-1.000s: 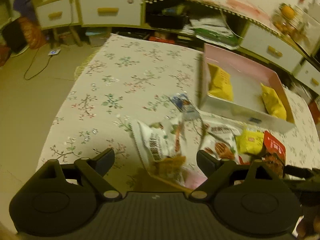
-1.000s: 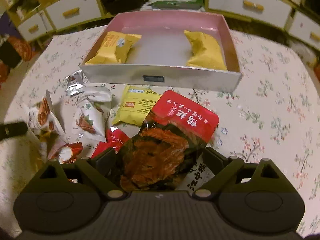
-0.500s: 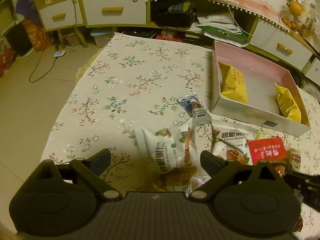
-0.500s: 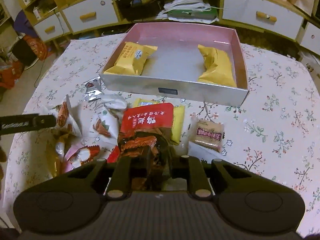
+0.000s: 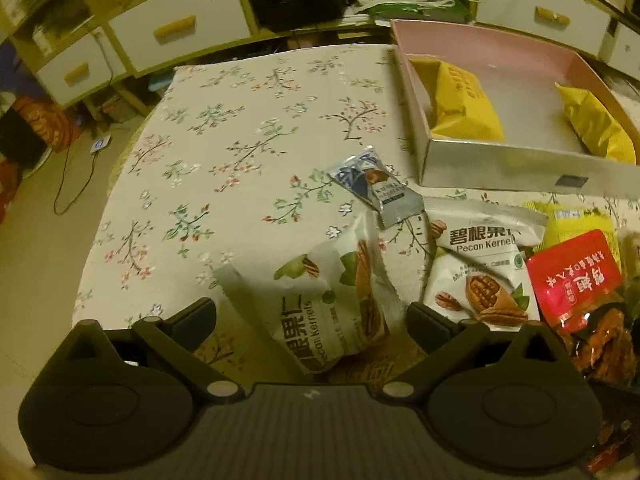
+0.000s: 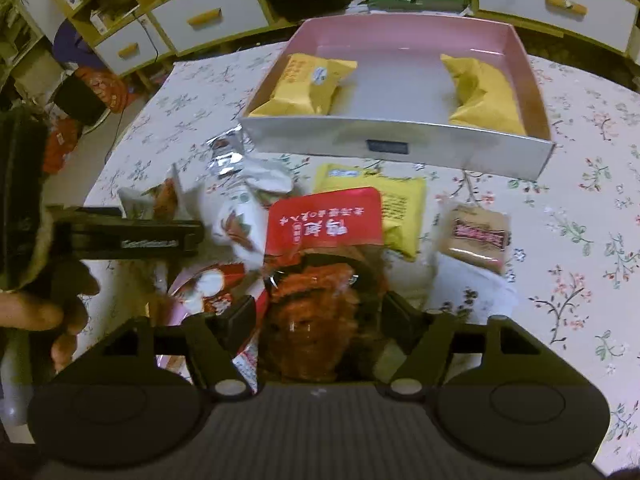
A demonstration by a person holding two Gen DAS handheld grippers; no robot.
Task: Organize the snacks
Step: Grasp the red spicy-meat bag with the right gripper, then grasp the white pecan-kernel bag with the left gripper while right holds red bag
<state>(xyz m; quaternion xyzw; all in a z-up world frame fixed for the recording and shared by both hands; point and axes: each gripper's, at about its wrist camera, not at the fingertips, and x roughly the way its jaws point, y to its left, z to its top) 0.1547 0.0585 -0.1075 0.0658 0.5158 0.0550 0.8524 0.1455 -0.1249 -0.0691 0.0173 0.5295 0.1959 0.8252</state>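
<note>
A pink-lined box (image 6: 400, 146) on the floral table holds two yellow packets (image 6: 308, 84), (image 6: 486, 92). In front of it lies a pile of snacks. My right gripper (image 6: 318, 316) is open around the lower end of a red meat-snack pouch (image 6: 324, 232), fingers apart from it. My left gripper (image 5: 310, 322) is open, fingers either side of a white pecan-kernel bag (image 5: 332, 304). A second pecan bag (image 5: 480, 268), a silver-blue sachet (image 5: 376, 186) and the red pouch (image 5: 572, 268) show in the left wrist view, with the box (image 5: 500, 164) beyond.
A yellow packet (image 6: 384, 204), a brown packet (image 6: 478, 236) and a red-white wrapper (image 6: 208, 288) lie near the red pouch. The left gripper and hand (image 6: 120, 236) are at the left of the right wrist view. Drawers and shelves (image 5: 180, 28) stand behind the table.
My right gripper, shut on the red pouch half a second ago, has opened. The left gripper has shifted right toward the box and stays open over the pecan bag.
</note>
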